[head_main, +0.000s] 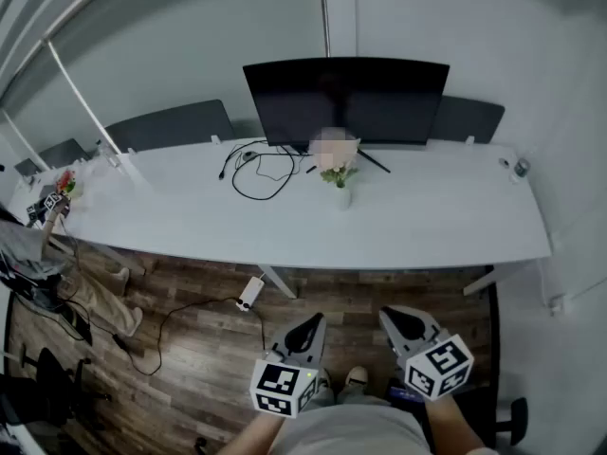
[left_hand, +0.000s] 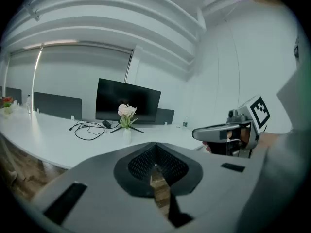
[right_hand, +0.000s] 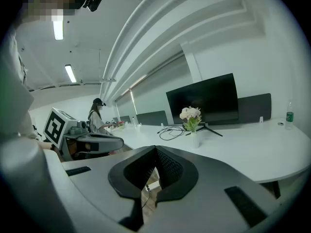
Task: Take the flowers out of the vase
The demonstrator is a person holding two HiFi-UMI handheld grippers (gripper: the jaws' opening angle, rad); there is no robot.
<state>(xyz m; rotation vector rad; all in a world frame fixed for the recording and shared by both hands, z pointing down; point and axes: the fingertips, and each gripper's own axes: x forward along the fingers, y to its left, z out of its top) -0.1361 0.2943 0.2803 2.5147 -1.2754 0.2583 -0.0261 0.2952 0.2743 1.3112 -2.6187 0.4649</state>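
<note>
A small white vase (head_main: 341, 197) with pale pink flowers (head_main: 338, 171) and green leaves stands on the long white desk (head_main: 427, 226), in front of the black monitor (head_main: 346, 100). The flowers (left_hand: 126, 111) show far ahead in the left gripper view, and the flowers (right_hand: 190, 114) likewise in the right gripper view. Both grippers hang low over the wooden floor, well short of the desk. My left gripper (head_main: 311, 326) is shut with nothing in it, and so is my right gripper (head_main: 396, 320). The jaws meet at the tips in the left gripper (left_hand: 155, 152) view and the right gripper (right_hand: 155, 154) view.
A black cable (head_main: 261, 171) loops on the desk left of the vase. Grey partition panels (head_main: 171, 123) stand behind the desk. A person (head_main: 43, 254) sits at the far left end. A power strip (head_main: 250, 293) with a cord lies on the floor under the desk.
</note>
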